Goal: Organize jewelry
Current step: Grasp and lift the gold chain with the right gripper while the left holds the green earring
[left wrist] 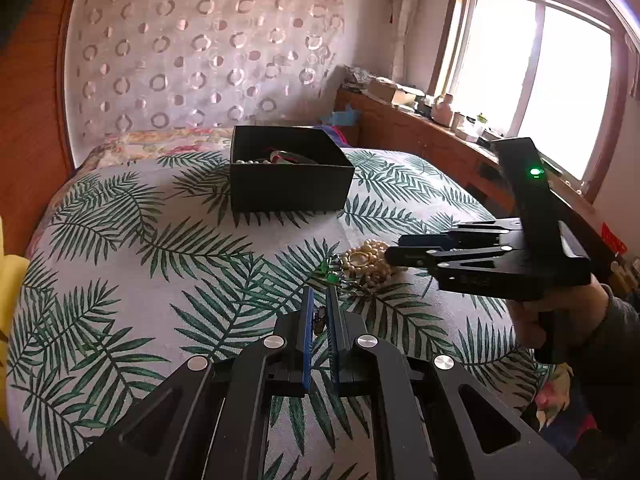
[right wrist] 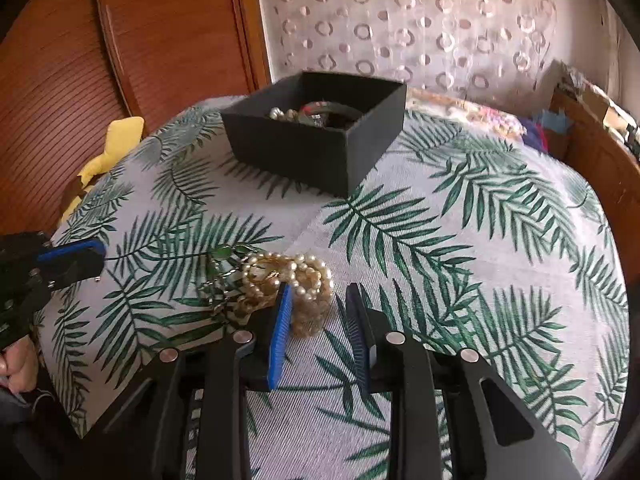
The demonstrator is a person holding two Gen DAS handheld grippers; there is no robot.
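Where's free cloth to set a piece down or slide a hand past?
Free: the leaf-print cloth right of the pearl pile, and the strip between the pile and the black box. Also the near-left stretch in the left wrist view. Crowded: around the pile, with the right gripper at it and the left gripper beside.

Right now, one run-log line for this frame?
left gripper: shut on small trinket | right gripper: open at pearl pile | black box: partly filled

A bed (left wrist: pixel 120 240) covered with a palm-leaf sheet is backed by a circle-patterned curtain (left wrist: pixel 200 48). Bright daylight is admitted through a wood-framed window (left wrist: pixel 536 80) above a cluttered wooden ledge (left wrist: pixel 420 120).
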